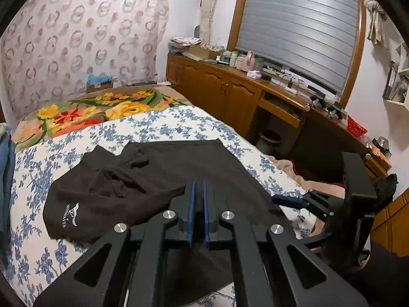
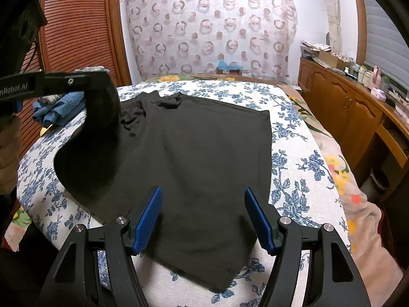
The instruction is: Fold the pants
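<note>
Black pants (image 2: 199,153) lie spread on the bed's blue-flowered sheet (image 2: 294,133). In the left wrist view the pants (image 1: 133,186) show a white logo near their left edge. My left gripper (image 1: 199,183) is nearly shut with a thin gap between its blue pads; in the right wrist view it (image 2: 102,87) holds up a fold of the black cloth at the pants' left side. My right gripper (image 2: 203,194) is open and empty, hovering over the near end of the pants. It also shows in the left wrist view (image 1: 288,199) at the right.
A wooden cabinet (image 1: 230,94) with cluttered top runs along the bed's right side. A flowered blanket (image 1: 84,112) lies at the far end of the bed. Blue denim clothes (image 2: 58,110) sit at the bed's left edge. A louvred wooden door (image 2: 76,25) stands at left.
</note>
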The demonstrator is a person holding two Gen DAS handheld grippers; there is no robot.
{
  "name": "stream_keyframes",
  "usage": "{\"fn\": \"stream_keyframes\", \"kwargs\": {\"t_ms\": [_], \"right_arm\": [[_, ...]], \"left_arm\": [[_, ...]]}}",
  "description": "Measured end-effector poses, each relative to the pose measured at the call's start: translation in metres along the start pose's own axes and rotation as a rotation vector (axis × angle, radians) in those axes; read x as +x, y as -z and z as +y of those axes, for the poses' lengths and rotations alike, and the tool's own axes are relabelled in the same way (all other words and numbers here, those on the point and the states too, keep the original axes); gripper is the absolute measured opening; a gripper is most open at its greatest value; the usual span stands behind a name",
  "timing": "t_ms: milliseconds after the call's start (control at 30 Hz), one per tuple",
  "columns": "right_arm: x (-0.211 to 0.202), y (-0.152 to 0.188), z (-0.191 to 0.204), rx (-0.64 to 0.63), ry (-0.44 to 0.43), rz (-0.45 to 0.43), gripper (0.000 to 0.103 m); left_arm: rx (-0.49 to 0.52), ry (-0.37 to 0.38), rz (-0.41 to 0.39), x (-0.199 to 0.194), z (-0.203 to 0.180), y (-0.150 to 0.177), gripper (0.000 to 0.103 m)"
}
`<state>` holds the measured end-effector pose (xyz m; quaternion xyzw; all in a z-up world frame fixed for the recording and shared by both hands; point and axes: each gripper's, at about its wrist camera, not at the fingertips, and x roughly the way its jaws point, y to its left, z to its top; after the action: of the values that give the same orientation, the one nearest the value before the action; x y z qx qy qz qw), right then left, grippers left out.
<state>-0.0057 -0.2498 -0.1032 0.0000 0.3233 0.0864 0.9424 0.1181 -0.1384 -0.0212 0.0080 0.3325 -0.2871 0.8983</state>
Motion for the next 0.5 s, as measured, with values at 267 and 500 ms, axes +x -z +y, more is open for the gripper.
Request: {"fn": "stream_keyframes", "kwargs": {"t_ms": [267,500], "right_arm": [[0.004,-0.003,0.000,0.002,-0.008,0.001,0.069],[0.011,-0.010,0.003,-0.002,-0.031,0.002,0.066]], "left_arm": [[-0.021,-0.073,0.001,-0.016,0.021,0.017,0.057],[-0.071,-0.122,0.038,-0.021,0.052,0.046,0.075]]}}
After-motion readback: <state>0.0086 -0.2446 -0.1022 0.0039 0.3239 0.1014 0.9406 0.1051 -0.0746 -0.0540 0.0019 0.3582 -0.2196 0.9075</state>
